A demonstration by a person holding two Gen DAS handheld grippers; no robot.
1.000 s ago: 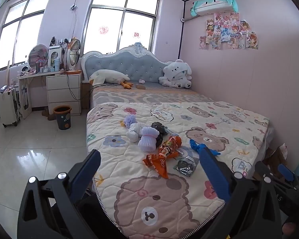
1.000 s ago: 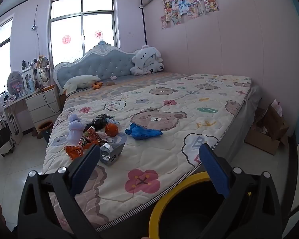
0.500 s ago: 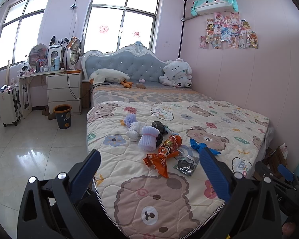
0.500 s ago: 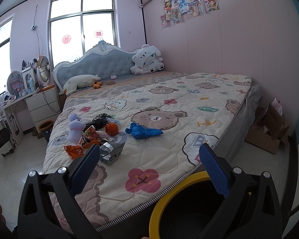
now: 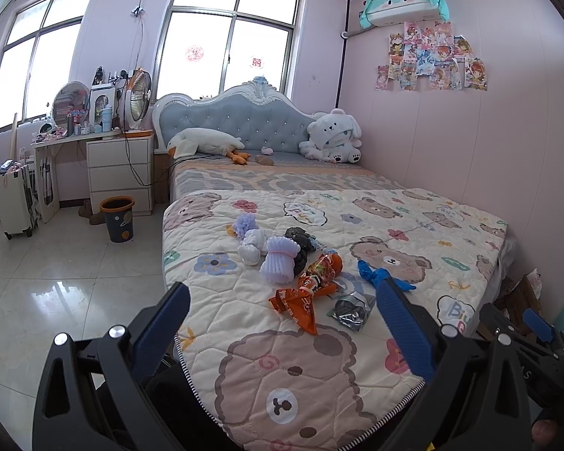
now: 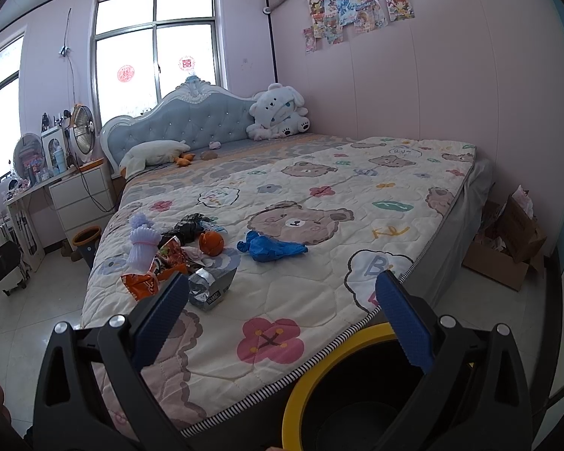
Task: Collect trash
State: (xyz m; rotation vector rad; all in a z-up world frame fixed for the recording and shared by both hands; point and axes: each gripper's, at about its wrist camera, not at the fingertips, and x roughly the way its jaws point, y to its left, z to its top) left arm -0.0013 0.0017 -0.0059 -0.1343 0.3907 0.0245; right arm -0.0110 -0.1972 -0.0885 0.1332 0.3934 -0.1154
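Both grippers held over the foot of the bed [image 5: 319, 376], nothing picked up. Left gripper [image 5: 282, 314] spread wide, blue pads empty. Right gripper [image 6: 282, 300] same deal, jaws wide apart and bare.

Trash piled on the quilt, out ahead of both sets of jaws. From the left wrist view: orange snack wrapper [image 5: 304, 293] sitting between the two fingers and a bit beyond the tips, silver foil packet [image 5: 351, 310] just inside the right-hand finger, crumpled blue bag [image 5: 374, 274] partly hidden behind that finger's tip. Farther out, a lavender fluffy bundle [image 5: 280, 261], white socks [image 5: 252, 246] and a black plastic bag [image 5: 300, 242], all bunched up and touching.

From the right wrist view: same pile off toward the left-hand finger. Foil packet [image 6: 212, 285] just past that fingertip, orange wrapper [image 6: 143, 283] partly behind it, blue bag [image 6: 270, 250] lying apart from the heap, roughly centred ahead of the jaws. Small orange ball-ish thing [image 6: 211, 242] between the bag and the heap, can't tell what exactly.

Yellow-rimmed bin [image 6: 319, 376] right below the right jaws, tucked against the bed's edge. Another small bin with an orange rim [image 5: 118, 218] on the floor well off to the left, near the white drawers [image 5: 118, 173].
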